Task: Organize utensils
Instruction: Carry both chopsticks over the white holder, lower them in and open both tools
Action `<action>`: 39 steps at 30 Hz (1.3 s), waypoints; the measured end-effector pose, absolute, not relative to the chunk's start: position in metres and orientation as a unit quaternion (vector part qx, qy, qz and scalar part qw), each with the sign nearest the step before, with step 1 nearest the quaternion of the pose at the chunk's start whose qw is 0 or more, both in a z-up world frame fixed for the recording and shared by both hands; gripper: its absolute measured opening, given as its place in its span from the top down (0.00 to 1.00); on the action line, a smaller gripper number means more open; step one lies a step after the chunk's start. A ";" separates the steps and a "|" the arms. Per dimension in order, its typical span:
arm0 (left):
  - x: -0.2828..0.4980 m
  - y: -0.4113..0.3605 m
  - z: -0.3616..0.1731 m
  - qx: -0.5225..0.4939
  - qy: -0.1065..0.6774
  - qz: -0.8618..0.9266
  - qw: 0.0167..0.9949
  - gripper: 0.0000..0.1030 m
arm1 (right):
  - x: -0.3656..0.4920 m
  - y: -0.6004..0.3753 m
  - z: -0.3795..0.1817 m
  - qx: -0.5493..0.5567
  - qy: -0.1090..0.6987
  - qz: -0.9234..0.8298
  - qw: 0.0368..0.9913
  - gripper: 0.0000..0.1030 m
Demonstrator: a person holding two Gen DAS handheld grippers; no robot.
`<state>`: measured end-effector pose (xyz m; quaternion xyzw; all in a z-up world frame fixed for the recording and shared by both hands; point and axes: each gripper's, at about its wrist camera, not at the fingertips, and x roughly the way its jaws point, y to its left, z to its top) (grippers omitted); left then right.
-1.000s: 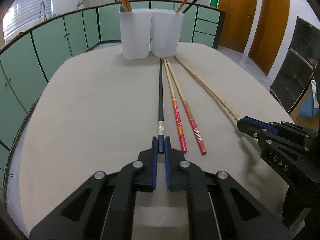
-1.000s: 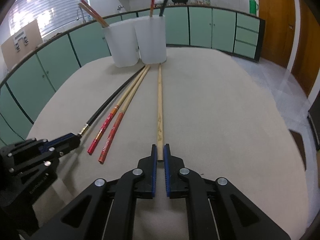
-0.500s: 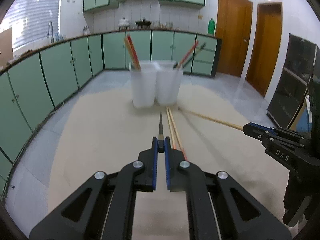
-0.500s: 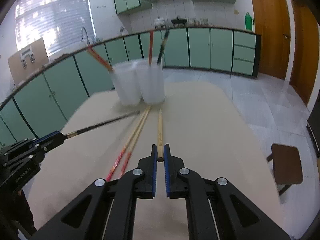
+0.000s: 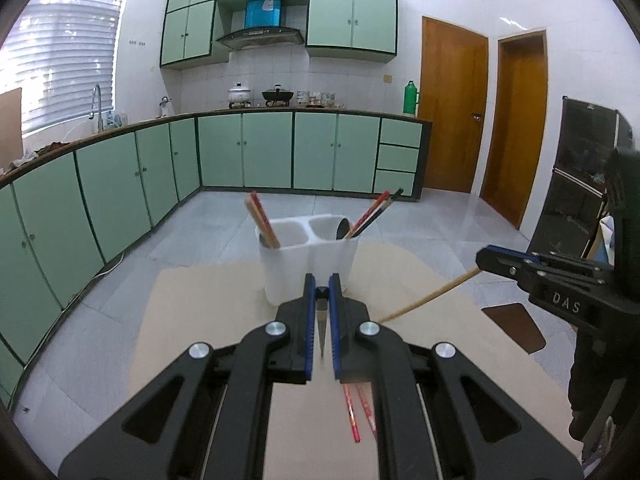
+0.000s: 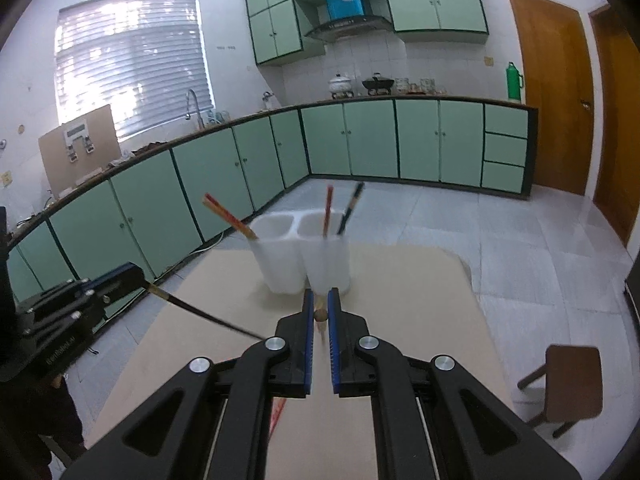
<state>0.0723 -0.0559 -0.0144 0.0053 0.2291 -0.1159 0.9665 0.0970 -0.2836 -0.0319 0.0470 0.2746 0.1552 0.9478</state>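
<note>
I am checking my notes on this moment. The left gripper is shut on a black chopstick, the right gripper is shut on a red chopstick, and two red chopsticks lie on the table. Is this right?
Not quite. The right gripper is shut on a plain wooden chopstick, not a red one; the left wrist view shows its pale shaft. The left gripper is shut on the black chopstick, and two red chopsticks lie on the table.

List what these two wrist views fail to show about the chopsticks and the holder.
- Black chopstick, left wrist view: the left gripper hides most of its length.
- Red chopsticks on the table, left wrist view: gripper body covers their far ends.
- White holder, right wrist view: motion-blurred, so its contents' patterns are unreadable.
- Wooden chopstick, right wrist view: only its end shows in the right gripper.
</note>
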 end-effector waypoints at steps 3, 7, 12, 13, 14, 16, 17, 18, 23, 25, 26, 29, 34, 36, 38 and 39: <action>0.081 -0.058 -0.009 0.004 0.228 -0.123 0.966 0.95 | 0.108 -0.278 -0.025 0.042 0.283 0.167 0.944 0.94; 0.088 -0.061 -0.005 0.002 0.229 -0.131 0.965 0.95 | 0.120 -0.272 -0.016 0.026 0.283 0.171 0.943 0.94; 0.092 -0.059 0.011 0.001 0.211 -0.134 0.968 0.95 | 0.128 -0.272 0.015 0.019 0.259 0.183 0.948 0.94; 0.093 -0.059 0.019 0.002 0.203 -0.135 0.970 0.95 | 0.130 -0.271 0.022 0.018 0.253 0.185 0.950 0.94; 0.095 -0.056 0.025 0.003 0.197 -0.136 0.971 0.95 | 0.131 -0.271 0.028 0.016 0.248 0.187 0.950 0.94; 0.099 -0.057 0.041 0.004 0.181 -0.139 0.974 0.95 | 0.135 -0.270 0.044 0.015 0.233 0.193 0.953 0.94; 0.100 -0.058 0.046 0.004 0.174 -0.139 0.975 0.95 | 0.138 -0.270 0.055 0.017 0.223 0.198 0.954 0.94; 0.102 -0.059 0.055 0.005 0.164 -0.139 0.977 0.95 | 0.141 -0.269 0.062 0.018 0.215 0.202 0.955 0.94; 0.124 -0.064 0.089 0.006 0.121 -0.133 0.984 0.95 | 0.166 -0.266 0.101 0.031 0.171 0.203 0.964 0.94; 0.136 -0.067 0.103 0.008 0.102 -0.124 0.987 0.95 | 0.179 -0.265 0.111 0.034 0.156 0.195 0.968 0.94; 0.142 -0.070 0.108 0.011 0.094 -0.120 0.988 0.95 | 0.186 -0.264 0.115 0.034 0.150 0.191 0.969 0.94; 0.161 -0.075 0.116 0.018 0.077 -0.111 0.991 0.95 | 0.212 -0.263 0.123 0.044 0.137 0.179 0.973 0.94; 0.197 -0.080 0.106 0.006 0.074 -0.103 0.992 0.95 | 0.254 -0.260 0.108 0.051 0.134 0.156 0.977 0.94; 0.209 -0.080 0.097 0.003 0.081 -0.100 0.992 0.95 | 0.265 -0.258 0.093 0.047 0.140 0.145 0.978 0.94; 0.223 -0.082 0.085 0.003 0.099 -0.099 0.990 0.95 | 0.278 -0.254 0.074 0.047 0.162 0.148 0.974 0.93; 0.230 -0.082 0.078 0.003 0.111 -0.098 0.989 0.94 | 0.282 -0.252 0.067 0.047 0.174 0.151 0.972 0.93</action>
